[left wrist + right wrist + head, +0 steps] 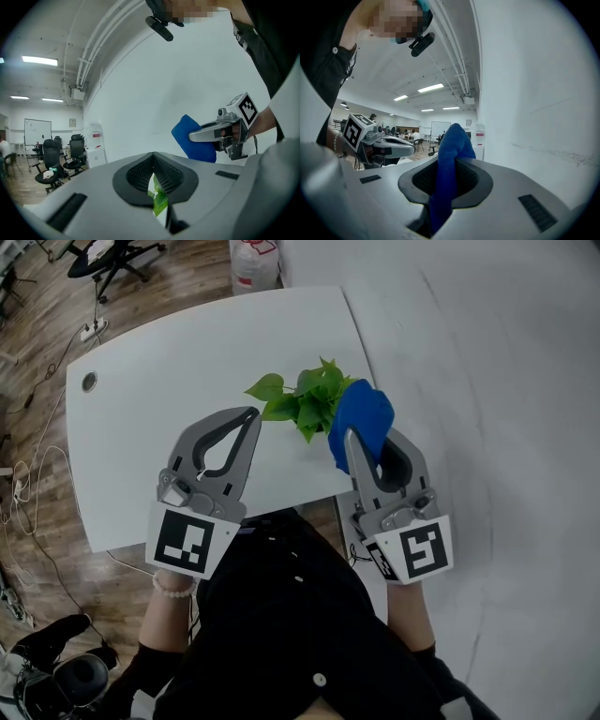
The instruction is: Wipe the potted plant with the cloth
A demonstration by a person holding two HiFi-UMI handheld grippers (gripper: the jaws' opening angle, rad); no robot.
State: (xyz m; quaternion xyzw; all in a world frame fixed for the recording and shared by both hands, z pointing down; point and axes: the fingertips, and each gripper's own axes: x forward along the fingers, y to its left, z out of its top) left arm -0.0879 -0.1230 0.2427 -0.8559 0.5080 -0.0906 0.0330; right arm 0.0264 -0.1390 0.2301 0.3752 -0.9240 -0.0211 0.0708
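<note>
Cloth [364, 413] clamped in right tongs [349, 435] beside plant [309, 395]; left tongs [253, 414] together.

No legible text, brand name or number was found in any view.

- Left gripper [254, 412], cube: black-and-white square marker [190, 542], pattern only, no characters.
- Right gripper [351, 437], cube: a like marker [421, 554], also pattern only.
- Left gripper view: the white unit [94, 149] by the wall carried a red label [96, 135], too small to read. The whiteboard [37, 131] and the small framed sign [72, 122] were both illegible.
- Head view: the jug [255, 262] at the top edge showed red print, too blurred to read.
</note>
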